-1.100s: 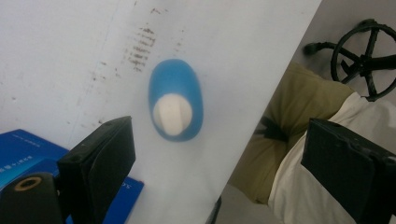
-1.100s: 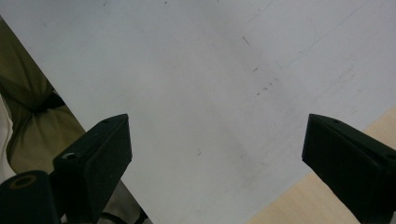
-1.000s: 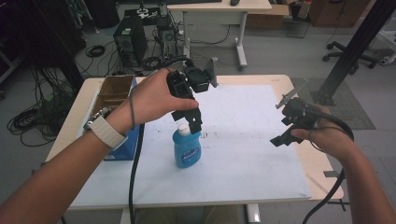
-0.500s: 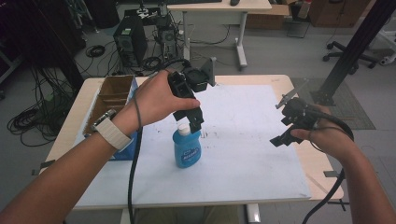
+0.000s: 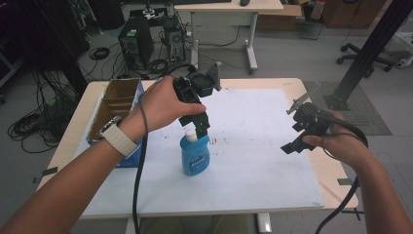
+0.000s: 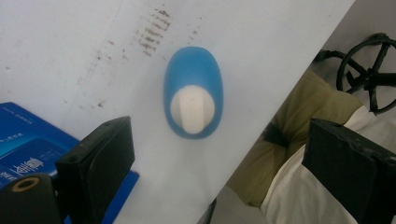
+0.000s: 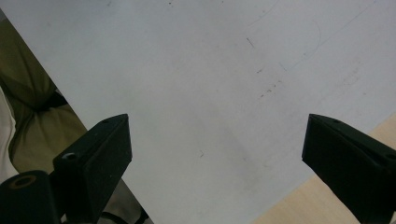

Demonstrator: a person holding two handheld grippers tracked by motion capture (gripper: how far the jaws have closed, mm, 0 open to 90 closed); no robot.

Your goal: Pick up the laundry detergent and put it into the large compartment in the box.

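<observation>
1. My left gripper (image 5: 200, 127) hangs directly above the blue bottle (image 5: 195, 155), jaws spread wide, nothing between them.
2. Bottle stands upright on the white sheet (image 5: 253, 146), near the table's left-middle; its white cap (image 6: 192, 108) sits between my jaws, seen from above, apart from both.
3. Blue box (image 5: 130, 157) lies just left of the bottle.
4. My right gripper (image 5: 298, 134) hovers over the sheet's right side, jaws wide open, empty, well apart from the bottle.
</observation>
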